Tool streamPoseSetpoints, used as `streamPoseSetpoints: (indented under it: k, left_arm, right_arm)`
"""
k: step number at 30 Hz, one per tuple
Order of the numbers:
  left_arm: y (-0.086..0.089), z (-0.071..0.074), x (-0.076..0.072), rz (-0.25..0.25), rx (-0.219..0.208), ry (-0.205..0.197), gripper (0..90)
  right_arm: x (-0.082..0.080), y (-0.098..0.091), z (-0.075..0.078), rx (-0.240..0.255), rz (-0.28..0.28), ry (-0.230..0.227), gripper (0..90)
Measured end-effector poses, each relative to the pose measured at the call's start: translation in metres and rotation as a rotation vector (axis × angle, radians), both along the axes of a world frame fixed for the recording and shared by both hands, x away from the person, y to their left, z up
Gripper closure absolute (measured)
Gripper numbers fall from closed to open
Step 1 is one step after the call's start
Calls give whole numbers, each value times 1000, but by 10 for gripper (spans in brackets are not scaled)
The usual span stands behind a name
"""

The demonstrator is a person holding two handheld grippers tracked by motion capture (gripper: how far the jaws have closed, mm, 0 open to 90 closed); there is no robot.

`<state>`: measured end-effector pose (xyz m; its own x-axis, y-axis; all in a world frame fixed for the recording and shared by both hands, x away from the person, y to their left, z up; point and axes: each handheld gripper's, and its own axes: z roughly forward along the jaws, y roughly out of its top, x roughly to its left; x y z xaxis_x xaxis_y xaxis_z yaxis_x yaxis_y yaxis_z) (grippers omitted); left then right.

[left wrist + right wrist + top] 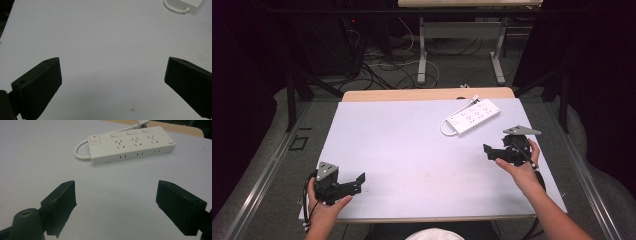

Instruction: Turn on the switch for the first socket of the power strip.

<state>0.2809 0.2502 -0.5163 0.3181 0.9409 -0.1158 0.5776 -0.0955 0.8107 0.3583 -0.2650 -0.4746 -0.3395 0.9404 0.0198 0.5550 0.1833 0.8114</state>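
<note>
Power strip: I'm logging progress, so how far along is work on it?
Nothing looks done: the power strip lies untouched on the mat, its cord looped beside it. In hand: nothing; the left gripper and right gripper are open and empty. Reaching and gripping it remain.

A white power strip (pixel 131 143) with a small red mark by its switch and a white looped cord (pixel 80 151) lies on a pale grey tabletop (pixel 412 145) edged in light wood; both tongs are black, each topped by a grey plate.
</note>
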Motion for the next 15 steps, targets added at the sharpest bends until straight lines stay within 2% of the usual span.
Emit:
streamPoseSetpoints:
  k: [6, 15]
  left_arm:
    - [0, 0, 0, 5, 4, 4, 15]
    - [1, 0, 0, 10, -7, 9, 15]
  right_arm:
    - [5, 1, 5, -13, 2, 2, 153]
    - [17, 1, 18, 2, 3, 11, 153]
